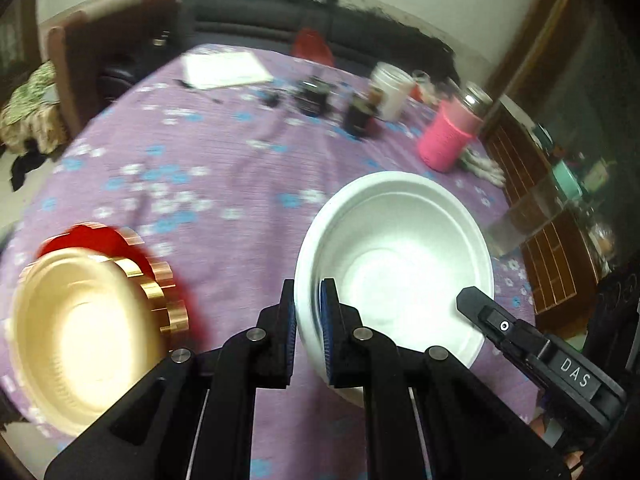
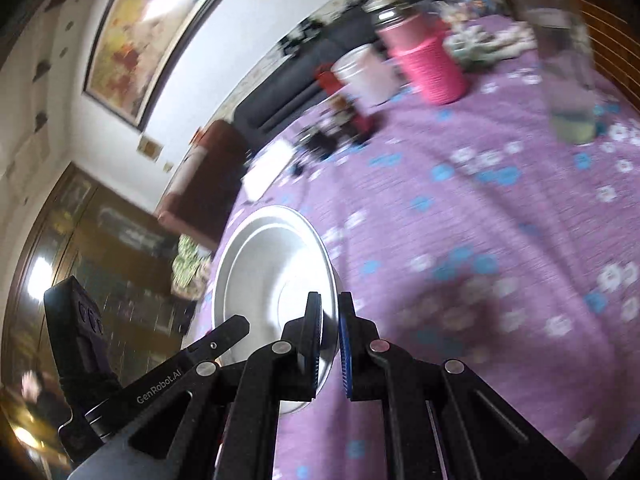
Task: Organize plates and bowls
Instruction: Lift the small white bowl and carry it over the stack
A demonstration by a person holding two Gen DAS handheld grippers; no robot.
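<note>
Left hand-held gripper pinches the near-left rim of the white bowl, held clear above the purple bench. Right hand-held gripper pinches the bowl's rim too. Gold bowl on the red plate lies left of the white bowl, nearer the left hand.

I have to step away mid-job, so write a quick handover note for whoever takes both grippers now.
Left gripper: jaws shut on the near rim of the white bowl, carried above the purple tablecloth.
Right gripper: jaws shut on the opposite rim of the same bowl.
Gold bowl sits on the gold-edged red plate at the left.
Done: white bowl picked up two-handed.
Left: set it down, probably stacked into the gold bowl; release both.
</note>
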